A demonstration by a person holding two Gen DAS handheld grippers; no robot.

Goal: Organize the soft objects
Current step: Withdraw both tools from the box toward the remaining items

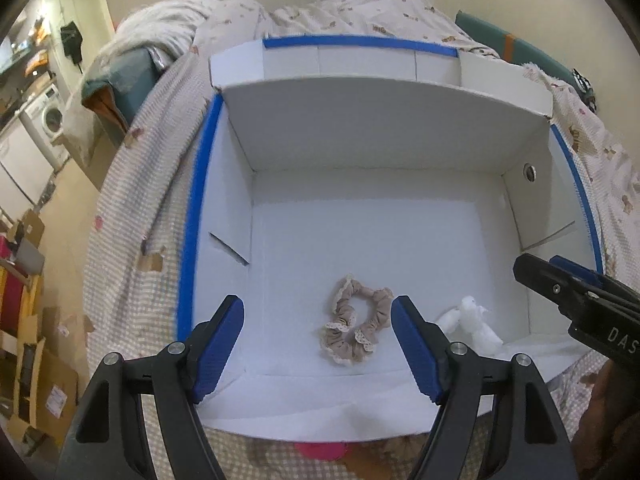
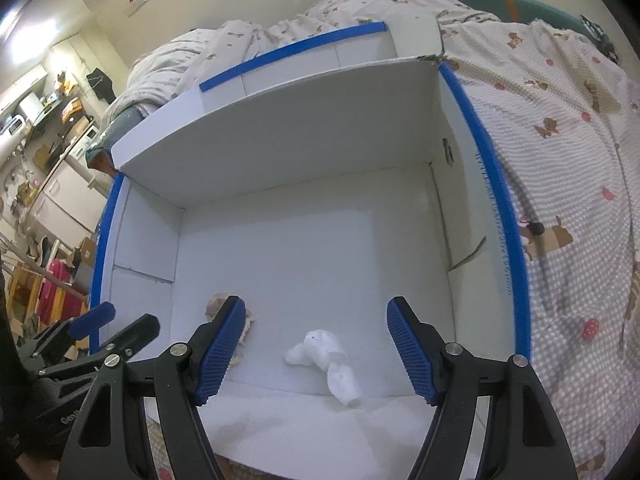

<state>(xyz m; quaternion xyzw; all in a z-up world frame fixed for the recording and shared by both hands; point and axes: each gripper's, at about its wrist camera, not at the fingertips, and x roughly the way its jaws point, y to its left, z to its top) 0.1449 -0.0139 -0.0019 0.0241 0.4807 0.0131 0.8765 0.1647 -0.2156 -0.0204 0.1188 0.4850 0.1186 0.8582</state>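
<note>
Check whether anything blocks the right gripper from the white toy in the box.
Nothing visible does. The right gripper hangs open above the white toy, which lies bare on the box floor. The scrunchie lies apart, to its left.

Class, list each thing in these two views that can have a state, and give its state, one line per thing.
Left gripper: open, empty, above the box.
Right gripper: open, empty, above the box.
Box: open, flaps up, resting on the bedspread.
Scrunchie: lying loose on the box floor, ungripped.
White cloth: bunched, lying on the box floor beside the scrunchie, ungripped.
</note>
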